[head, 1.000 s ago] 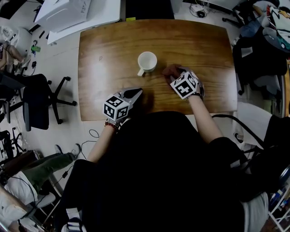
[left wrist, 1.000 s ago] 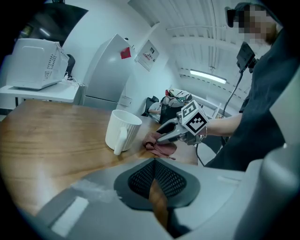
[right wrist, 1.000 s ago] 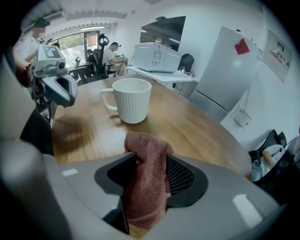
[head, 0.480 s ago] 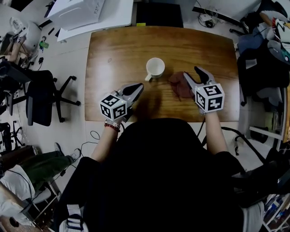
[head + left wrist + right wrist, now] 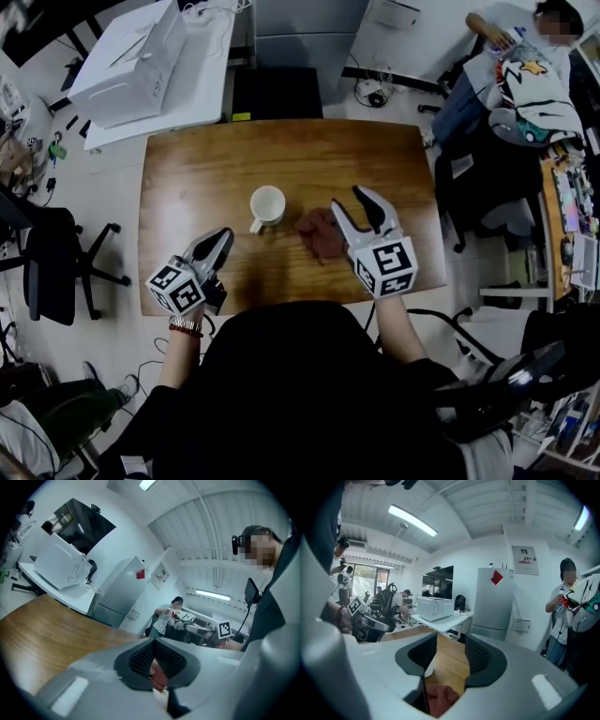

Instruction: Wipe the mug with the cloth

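A white mug [image 5: 268,205] stands upright near the middle of the wooden table [image 5: 187,178]. Just right of it lies a crumpled dark red cloth [image 5: 321,234]. My right gripper [image 5: 349,198] hovers at the cloth's right edge. Its jaws are wide apart and closing, with only bare table between them. In the right gripper view the cloth [image 5: 440,700] shows low between the jaws, with a sliver of the mug [image 5: 427,671] behind it. My left gripper [image 5: 223,235] is shut and empty near the table's front edge, left of the mug.
A white table with a white box [image 5: 127,66] stands behind the wooden one. An office chair [image 5: 56,267] is on the left. A seated person [image 5: 511,70] is at the far right, amid dark chairs and clutter.
My right gripper has let go of the cloth and pulled back to its right, jaws now apart. The cloth stays beside the mug. The left gripper has barely moved.
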A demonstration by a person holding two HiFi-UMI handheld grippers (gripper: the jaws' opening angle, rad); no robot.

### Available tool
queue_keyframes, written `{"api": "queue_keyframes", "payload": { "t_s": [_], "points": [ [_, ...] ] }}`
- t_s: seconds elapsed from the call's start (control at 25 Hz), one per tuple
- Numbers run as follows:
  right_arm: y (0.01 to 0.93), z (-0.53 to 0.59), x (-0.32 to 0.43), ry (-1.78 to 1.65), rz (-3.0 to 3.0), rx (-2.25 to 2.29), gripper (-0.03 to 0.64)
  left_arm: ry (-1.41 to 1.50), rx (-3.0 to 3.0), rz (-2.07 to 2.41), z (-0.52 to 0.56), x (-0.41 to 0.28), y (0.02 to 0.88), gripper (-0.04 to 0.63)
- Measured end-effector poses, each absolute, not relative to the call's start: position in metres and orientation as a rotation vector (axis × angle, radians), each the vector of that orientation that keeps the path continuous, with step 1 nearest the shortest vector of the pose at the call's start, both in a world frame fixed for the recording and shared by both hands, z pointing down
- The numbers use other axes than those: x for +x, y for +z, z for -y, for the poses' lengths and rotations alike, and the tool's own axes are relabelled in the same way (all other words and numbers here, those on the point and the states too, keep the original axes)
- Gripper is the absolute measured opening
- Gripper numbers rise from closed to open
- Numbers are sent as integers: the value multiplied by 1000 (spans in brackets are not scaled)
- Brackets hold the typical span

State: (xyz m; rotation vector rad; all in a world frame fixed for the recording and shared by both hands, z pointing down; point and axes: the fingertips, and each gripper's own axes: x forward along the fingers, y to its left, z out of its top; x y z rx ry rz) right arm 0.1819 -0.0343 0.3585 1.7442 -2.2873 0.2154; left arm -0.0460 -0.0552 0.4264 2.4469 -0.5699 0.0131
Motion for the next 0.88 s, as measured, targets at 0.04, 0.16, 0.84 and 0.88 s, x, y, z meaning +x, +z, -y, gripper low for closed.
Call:
{"api": "queue_keyframes", "payload": {
  "t_s": [0.04,0.16,0.84,0.88],
  "points": [
    [358,33,185,204,2276,1746,189,14,2450,565,57,-44,427,4],
    [355,34,196,172,2251,1758,187,4,2470,540,66,-30,427,4],
    [349,45,195,134,2235,1717,155,-16,2520,441,75,4,411,4],
    [348,49,196,125,2236,1710,155,-20,2515,445,77,5,411,4]
  ]
}}
